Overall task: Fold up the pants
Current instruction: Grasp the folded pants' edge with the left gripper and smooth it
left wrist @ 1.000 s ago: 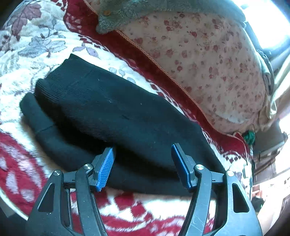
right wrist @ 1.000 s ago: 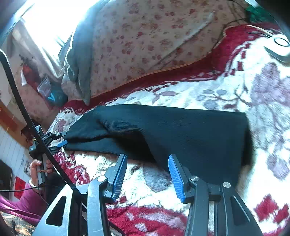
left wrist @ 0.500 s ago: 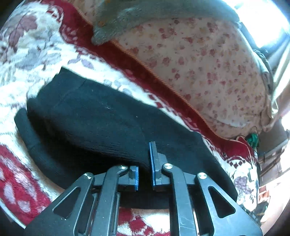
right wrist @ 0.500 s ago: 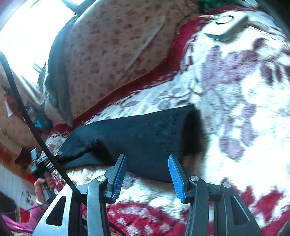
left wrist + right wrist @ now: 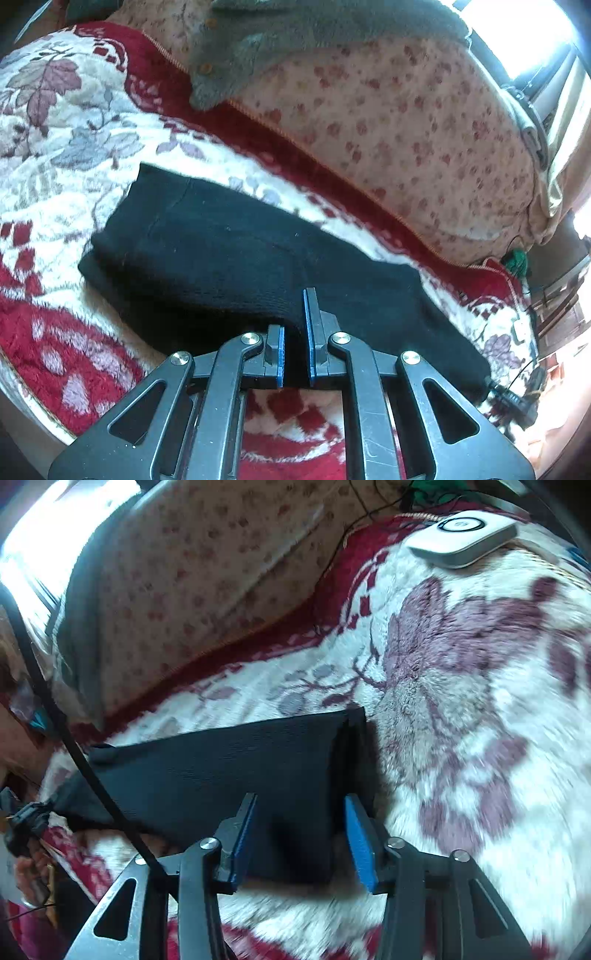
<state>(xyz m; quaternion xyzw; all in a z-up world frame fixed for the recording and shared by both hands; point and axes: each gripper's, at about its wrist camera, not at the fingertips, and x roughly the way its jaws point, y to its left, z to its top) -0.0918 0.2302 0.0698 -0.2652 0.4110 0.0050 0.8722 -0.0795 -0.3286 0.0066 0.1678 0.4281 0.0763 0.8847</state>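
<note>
Black knit pants (image 5: 229, 251) lie folded lengthwise on a red and white floral blanket (image 5: 55, 147). My left gripper (image 5: 293, 317) is shut on the near edge of the pants, black fabric pinched between its blue pads. In the right wrist view the pants (image 5: 221, 768) stretch away to the left, where the other gripper holds their far end. My right gripper (image 5: 301, 799) sits over the pants' right end. Its jaws are closing with the fabric's corner between them, and the pads stand clear of the cloth.
A flower-print pillow (image 5: 388, 122) with a grey garment (image 5: 295, 33) on it lines the back of the bed. A white flat device (image 5: 461, 535) lies at the blanket's far right. A black cable (image 5: 74, 746) crosses the left of the right wrist view above a person's hand (image 5: 26, 871).
My left gripper went from wide open to shut on the pants' edge and lifted slightly. My right gripper slid along to the pants' right end and its jaws narrowed.
</note>
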